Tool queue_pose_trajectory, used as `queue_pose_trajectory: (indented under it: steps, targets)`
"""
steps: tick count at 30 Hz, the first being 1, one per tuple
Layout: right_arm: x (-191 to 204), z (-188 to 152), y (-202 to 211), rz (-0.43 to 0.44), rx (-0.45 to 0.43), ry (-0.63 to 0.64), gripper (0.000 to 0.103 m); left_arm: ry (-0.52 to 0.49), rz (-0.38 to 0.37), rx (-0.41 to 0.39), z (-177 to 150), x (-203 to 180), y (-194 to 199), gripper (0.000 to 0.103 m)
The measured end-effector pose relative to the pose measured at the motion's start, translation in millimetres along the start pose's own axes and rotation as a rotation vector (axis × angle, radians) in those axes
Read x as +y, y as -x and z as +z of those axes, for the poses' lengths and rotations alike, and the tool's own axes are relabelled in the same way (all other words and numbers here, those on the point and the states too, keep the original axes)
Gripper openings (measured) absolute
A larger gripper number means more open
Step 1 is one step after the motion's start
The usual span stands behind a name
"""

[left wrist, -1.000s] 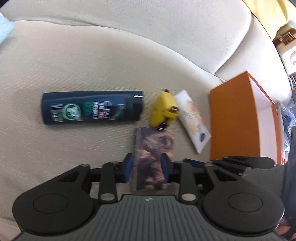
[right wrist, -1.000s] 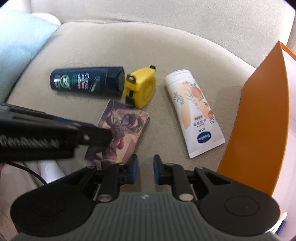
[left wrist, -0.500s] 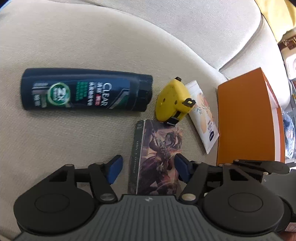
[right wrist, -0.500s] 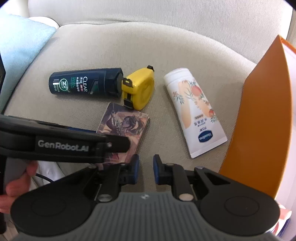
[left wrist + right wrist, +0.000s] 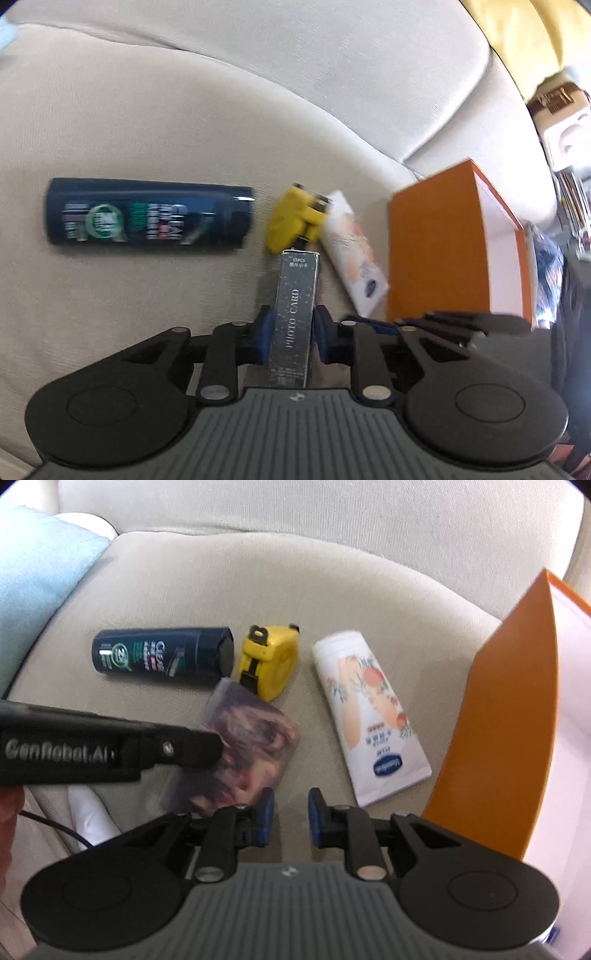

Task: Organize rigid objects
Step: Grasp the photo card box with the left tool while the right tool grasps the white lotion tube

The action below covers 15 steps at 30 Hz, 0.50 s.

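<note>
Your left hand-held gripper [image 5: 291, 334], wide open half a second ago, is closing on the photo card box [image 5: 294, 314], now on edge between its pads above the sofa cushion [image 5: 147, 110]. Your right hand-held gripper [image 5: 291, 818] hangs nearly closed, empty. The orange box [image 5: 439, 251] likely comes next.

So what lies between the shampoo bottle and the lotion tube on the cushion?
The yellow tape measure, lying beside the shampoo bottle cap and apart from the lotion tube. The right wrist view shows it clearest.
</note>
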State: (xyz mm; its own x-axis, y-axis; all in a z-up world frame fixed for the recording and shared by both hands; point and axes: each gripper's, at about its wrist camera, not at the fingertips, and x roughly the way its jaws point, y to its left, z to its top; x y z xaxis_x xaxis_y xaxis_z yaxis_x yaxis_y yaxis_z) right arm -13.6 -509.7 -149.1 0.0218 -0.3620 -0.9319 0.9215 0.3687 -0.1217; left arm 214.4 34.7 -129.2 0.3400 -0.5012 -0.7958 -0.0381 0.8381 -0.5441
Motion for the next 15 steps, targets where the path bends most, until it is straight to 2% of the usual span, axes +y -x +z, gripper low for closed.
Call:
queue_pose_trajectory:
  steps: [5, 8, 10, 12, 15]
  targets:
    - [-1, 11, -2, 0.006, 0.002, 0.029, 0.019, -0.003, 0.025, 0.015, 6, -5, -14, 0.027]
    - [-2, 19, 2, -0.002, -0.003, 0.057, 0.022, -0.006, 0.02, -0.007, 5, -6, -10, 0.026]
    - [1, 22, 6, -0.04, -0.026, 0.09, 0.028, -0.007, 0.028, -0.042, 5, -3, 1, 0.025]
    - [1, 28, 7, -0.089, -0.055, 0.126, 0.039, -0.007, 0.048, -0.08, 7, 2, 11, 0.025]
    - [4, 42, -2, -0.163, -0.055, 0.178, 0.051, 0.038, 0.042, -0.095, 11, 16, 19, 0.025]
